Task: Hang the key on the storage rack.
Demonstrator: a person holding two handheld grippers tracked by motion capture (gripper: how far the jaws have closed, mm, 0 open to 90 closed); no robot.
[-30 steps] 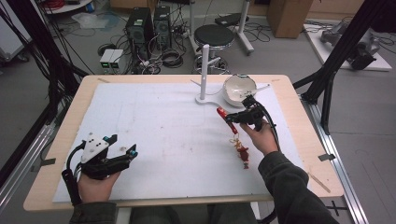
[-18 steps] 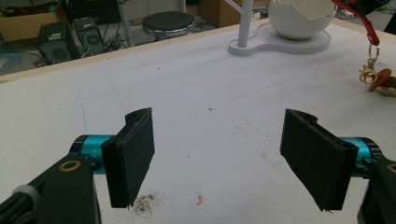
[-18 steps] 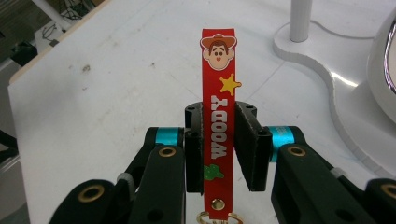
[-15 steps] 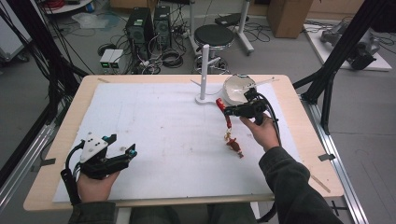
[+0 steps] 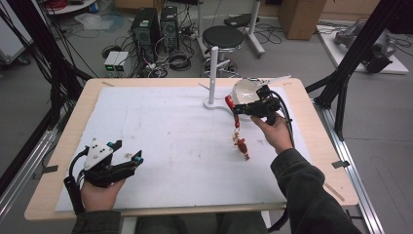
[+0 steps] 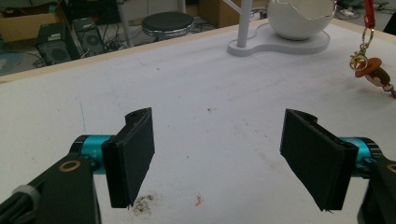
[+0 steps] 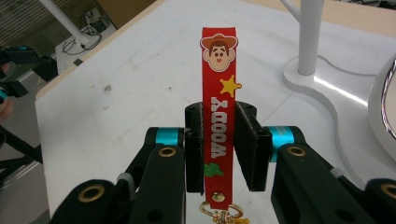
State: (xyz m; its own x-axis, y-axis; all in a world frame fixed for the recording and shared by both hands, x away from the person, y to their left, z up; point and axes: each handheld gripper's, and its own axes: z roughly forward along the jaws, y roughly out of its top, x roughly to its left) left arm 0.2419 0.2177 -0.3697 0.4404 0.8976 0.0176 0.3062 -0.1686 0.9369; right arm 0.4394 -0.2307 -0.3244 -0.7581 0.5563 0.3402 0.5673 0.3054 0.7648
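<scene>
The red strap (image 7: 218, 121) is pinched between the right tool's (image 5: 237, 108) jaws, its figure charm (image 5: 241, 145) hanging at six o'clock. The left tool (image 5: 127, 160) is held spread.

Left claw (image 6: 219, 158) hovering over the white desk (image 6: 196, 93), black jaws spread wide apart with nothing between them. Below the left jaw, a brownish smudge (image 6: 144, 201) on the sheet; a small red fleck (image 6: 199, 200) beside it. Well ahead and to the right of the claw, a red strap (image 6: 370, 13) hanging with gold ring and a small brown figure charm (image 6: 373, 74) dangling just above the desk. Farther ahead, a white cracked-egg bowl (image 6: 299, 18) on its white stand base (image 6: 280, 44), upright pole (image 6: 245, 23) alongside. Beyond the desk edge, a black stool (image 6: 168, 21).
</scene>
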